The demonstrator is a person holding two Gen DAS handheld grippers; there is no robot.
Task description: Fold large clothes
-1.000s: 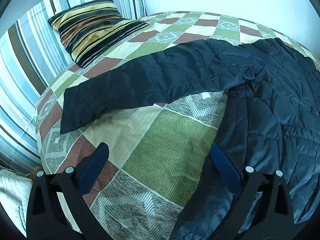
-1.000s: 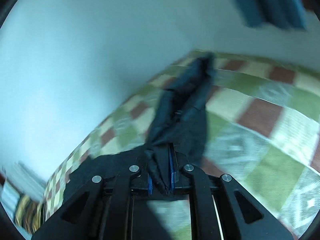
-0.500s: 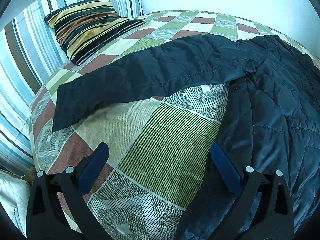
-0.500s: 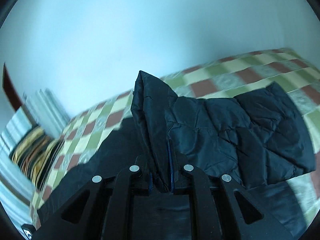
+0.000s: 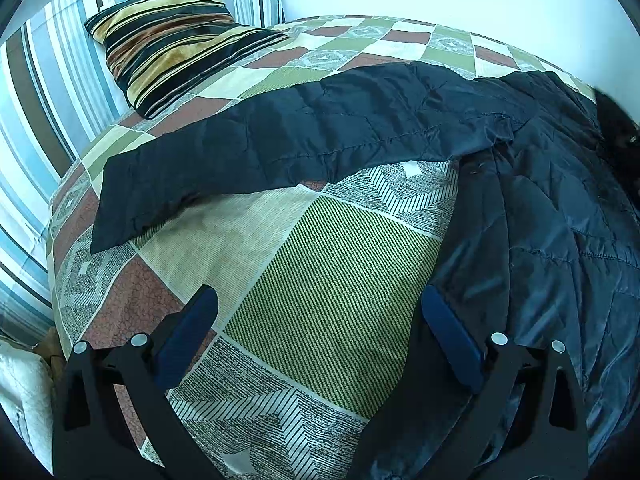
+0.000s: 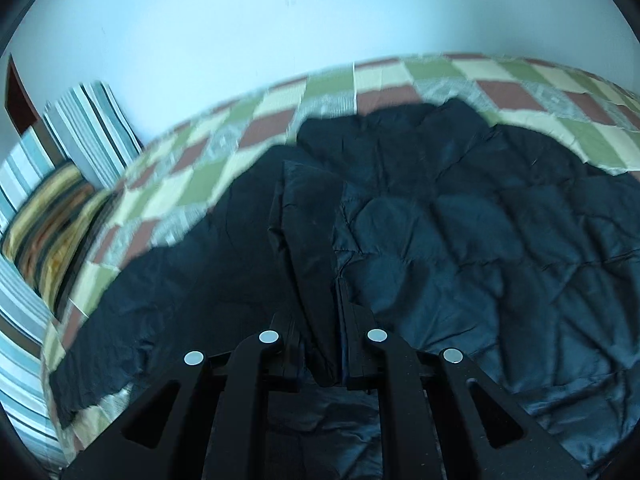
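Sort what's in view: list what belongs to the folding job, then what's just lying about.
Job:
- black quilted jacket, one sleeve stretched out
- right gripper, jaws shut on a jacket fold
- left gripper, jaws open

Lying about:
- striped pillow
- patchwork bedspread

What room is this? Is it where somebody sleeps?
Most likely a bedroom. A bed covered with a checked bedspread fills the view, a striped pillow lies at its head, and a black quilted jacket is spread across it for folding.
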